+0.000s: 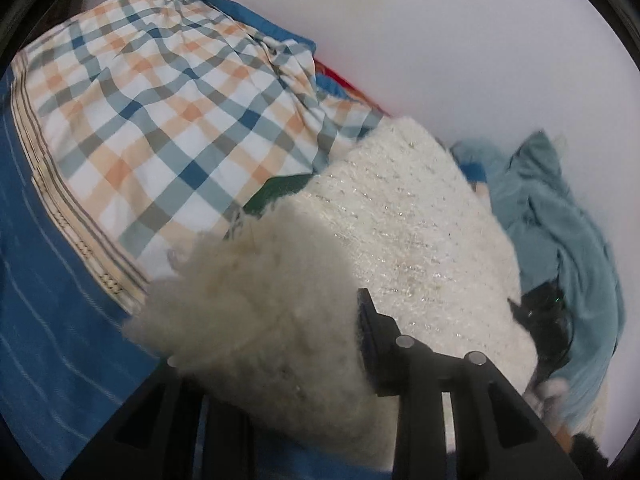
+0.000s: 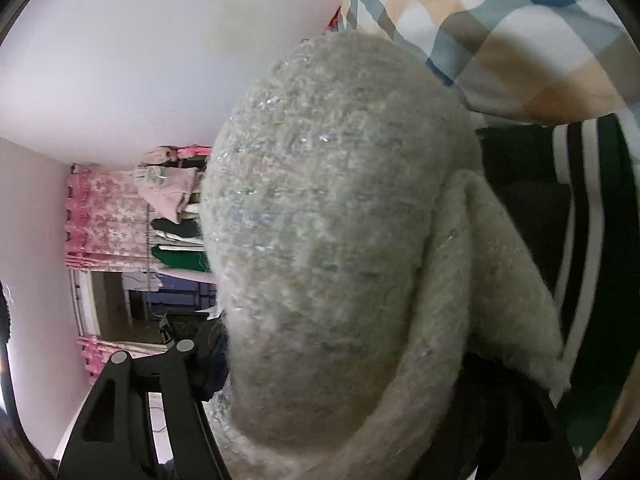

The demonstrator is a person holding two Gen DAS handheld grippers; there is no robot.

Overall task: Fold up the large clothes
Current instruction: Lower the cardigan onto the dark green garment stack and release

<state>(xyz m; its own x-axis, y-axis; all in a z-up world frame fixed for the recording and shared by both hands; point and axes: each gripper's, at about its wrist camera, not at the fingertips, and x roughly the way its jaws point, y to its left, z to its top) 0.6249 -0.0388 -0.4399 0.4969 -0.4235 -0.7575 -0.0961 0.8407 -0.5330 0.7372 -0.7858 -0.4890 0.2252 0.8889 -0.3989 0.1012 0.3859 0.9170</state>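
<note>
A fluffy white knit sweater [image 1: 400, 232] with shiny threads lies across the bed. My left gripper [image 1: 280, 344] is shut on a bunched fold of it; the left finger is buried in the wool and the right finger [image 1: 372, 328] shows. In the right wrist view the same sweater [image 2: 328, 220] fills the frame, draped over my right gripper [image 2: 320, 392], which is shut on it. Only the right gripper's left finger [image 2: 180, 360] shows; the other is hidden under the wool.
A plaid pillow [image 1: 160, 120] lies on a blue striped sheet [image 1: 48, 340]. A teal garment [image 1: 560, 240] lies crumpled at the right by the white wall. A dark green garment with white stripes [image 2: 580, 200] lies beneath. A pink curtain [image 2: 104, 220] and clothes shelves stand far off.
</note>
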